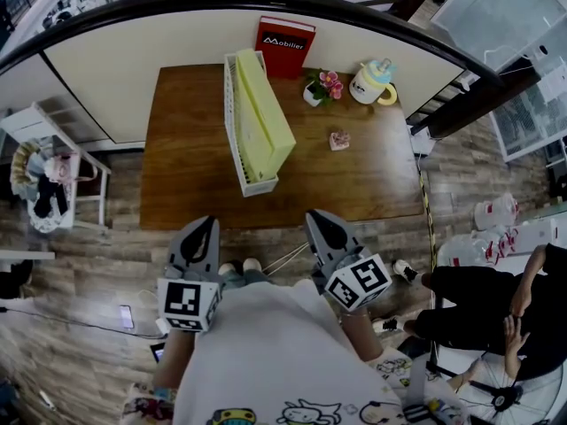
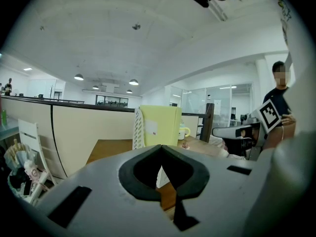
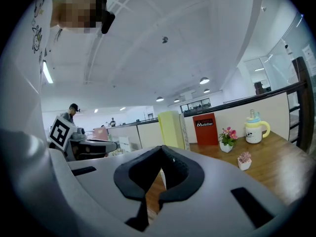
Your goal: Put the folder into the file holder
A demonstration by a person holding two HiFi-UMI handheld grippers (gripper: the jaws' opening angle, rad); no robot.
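Observation:
A pale yellow-green folder point(image 1: 266, 113) stands upright inside the white slotted file holder point(image 1: 234, 135) on the brown table point(image 1: 190, 180). Both grippers hang in front of the table's near edge, well short of the holder. My left gripper point(image 1: 205, 224) is shut with nothing between its jaws, and so is my right gripper point(image 1: 317, 220). In the left gripper view the folder point(image 2: 160, 125) and holder point(image 2: 138, 130) rise beyond the closed jaw tips point(image 2: 161, 147). The right gripper view shows the folder point(image 3: 170, 130) beyond its closed tips point(image 3: 161, 148).
A red box point(image 1: 284, 47), a flower pot point(image 1: 321, 87), a white mug with a yellow handle point(image 1: 372, 82) and a small pink plant pot point(image 1: 339, 140) stand on the table's far right. A white rack with clothes point(image 1: 49, 166) is left; a person point(image 1: 496, 308) sits right.

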